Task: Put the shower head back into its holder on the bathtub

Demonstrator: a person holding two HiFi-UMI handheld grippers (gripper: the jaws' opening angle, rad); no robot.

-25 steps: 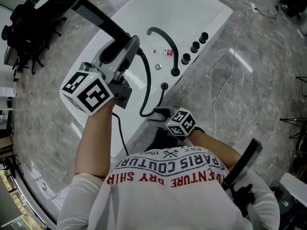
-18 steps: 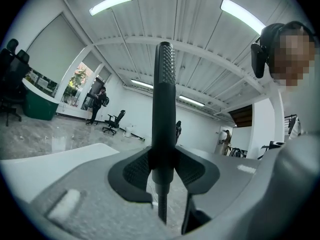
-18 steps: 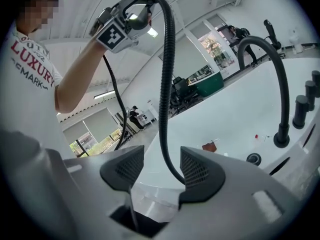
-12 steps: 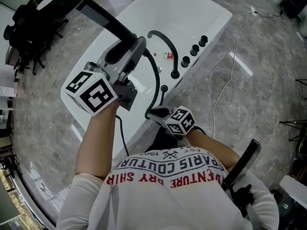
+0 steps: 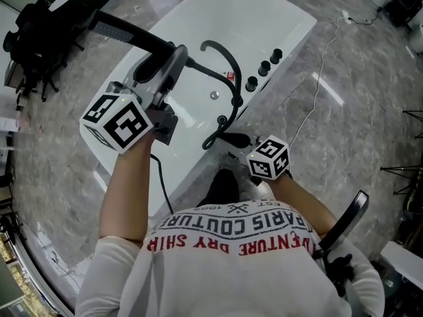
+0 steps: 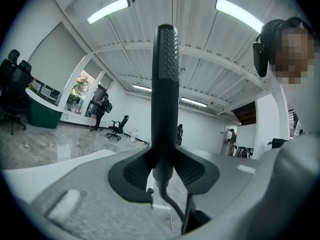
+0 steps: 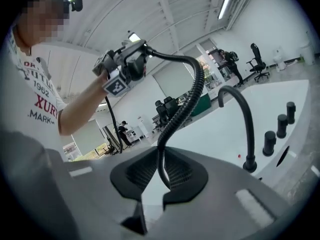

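The black shower head (image 5: 129,32) sticks out up and left over the white bathtub (image 5: 264,12), and my left gripper (image 5: 176,57) is shut on its handle. In the left gripper view the head (image 6: 167,59) stands upright between the pads. Its black ribbed hose (image 5: 201,68) arcs down to my right gripper (image 5: 222,139) at the tub's near rim. The right jaws have just been closing and are now pressed on the hose (image 7: 192,94). A small black socket (image 5: 223,119) sits on the rim beside the curved faucet (image 5: 232,65).
Three black knobs (image 5: 264,67) line the rim right of the faucet. A drain (image 5: 214,96) and a small red-white item (image 5: 230,76) lie in the tub. A white cable (image 5: 317,91) crosses the marble floor. Office chairs (image 5: 39,38) stand far left.
My right gripper has closed on the hose and lifted it up and to the right. The hose loop has pulled straighter. The left gripper has barely moved.
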